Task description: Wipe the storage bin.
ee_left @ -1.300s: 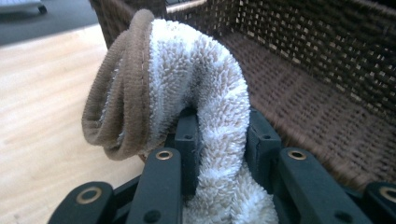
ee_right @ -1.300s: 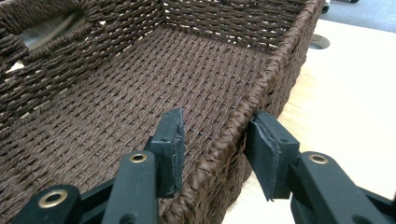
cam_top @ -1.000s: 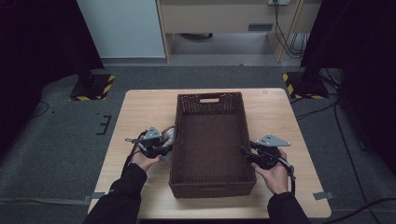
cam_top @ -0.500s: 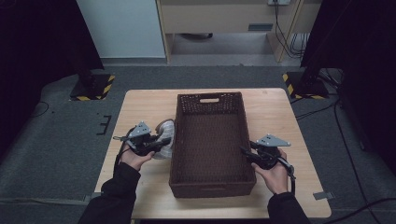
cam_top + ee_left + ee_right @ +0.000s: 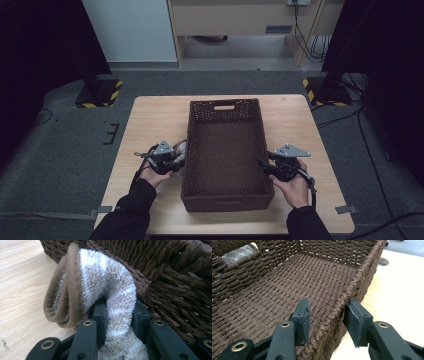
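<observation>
Left gripper [image 5: 117, 315] pinched a fuzzy white-and-beige striped sock [image 5: 110, 297] with a brown cuff; the jaws were pressed into the terry just below the bend, cuff end standing up past them. In the high view the sock [image 5: 179, 149] sat at the left gripper [image 5: 172, 161], just outside the left wall of the dark brown wicker basket [image 5: 197, 150], near its near-left part, close above the wooden table [image 5: 150, 115]; touching the wall or not, could not tell. Right gripper [image 5: 327, 320] straddled the right rim of the wicker basket [image 5: 352, 287], one jaw inside and one outside. The jaws stood apart with gaps to the weave on both sides, so spread, not clamping. In the high view the right gripper [image 5: 265, 166] sat at the basket's near-right edge, hand behind it. Basket interior looked empty. Step in hand, by my read: sock picked up, carry to the basket; right side ready to steady it. Next move likely calls for lifting the sock clear over the left rim, moving right over the basket floor, then letting go. Watch the loose cuff snagging on the weave.
</observation>
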Tool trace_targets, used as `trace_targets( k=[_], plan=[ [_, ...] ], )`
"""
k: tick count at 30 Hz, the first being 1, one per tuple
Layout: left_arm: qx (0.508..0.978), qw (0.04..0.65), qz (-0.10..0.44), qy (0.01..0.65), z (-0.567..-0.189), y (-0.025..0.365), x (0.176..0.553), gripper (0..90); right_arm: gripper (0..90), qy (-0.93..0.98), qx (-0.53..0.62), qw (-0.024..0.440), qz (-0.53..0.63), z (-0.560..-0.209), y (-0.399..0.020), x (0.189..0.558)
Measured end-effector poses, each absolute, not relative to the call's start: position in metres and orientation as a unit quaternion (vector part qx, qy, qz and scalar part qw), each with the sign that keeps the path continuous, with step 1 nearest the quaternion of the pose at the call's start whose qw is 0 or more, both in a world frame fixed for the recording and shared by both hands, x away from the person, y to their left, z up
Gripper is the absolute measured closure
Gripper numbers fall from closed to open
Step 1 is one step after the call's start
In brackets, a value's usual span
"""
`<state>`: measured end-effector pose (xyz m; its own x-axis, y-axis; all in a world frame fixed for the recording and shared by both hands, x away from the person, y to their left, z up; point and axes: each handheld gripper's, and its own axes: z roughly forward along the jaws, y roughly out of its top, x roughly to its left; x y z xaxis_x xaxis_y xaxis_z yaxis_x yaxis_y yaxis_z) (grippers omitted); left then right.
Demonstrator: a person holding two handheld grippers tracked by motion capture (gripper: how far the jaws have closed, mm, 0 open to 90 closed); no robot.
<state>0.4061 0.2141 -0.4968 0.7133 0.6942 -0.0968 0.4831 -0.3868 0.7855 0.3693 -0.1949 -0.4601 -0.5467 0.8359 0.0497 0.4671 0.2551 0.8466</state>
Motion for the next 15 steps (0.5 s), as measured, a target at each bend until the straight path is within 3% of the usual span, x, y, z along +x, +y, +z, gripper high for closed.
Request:
trace_targets(
  k=[6,15],
  plan=[
    [0.803,0.454,0.124,0.366,-0.478,0.229,0.401,69.1,56.8,0.761,0.429,0.214,0.436,-0.460,-0.194,0.369],
    [0.799,0.480,0.133,0.337,-0.453,0.236,0.377,68.9,65.0,0.754,0.452,0.226,0.419,-0.458,-0.188,0.367]
  ],
)
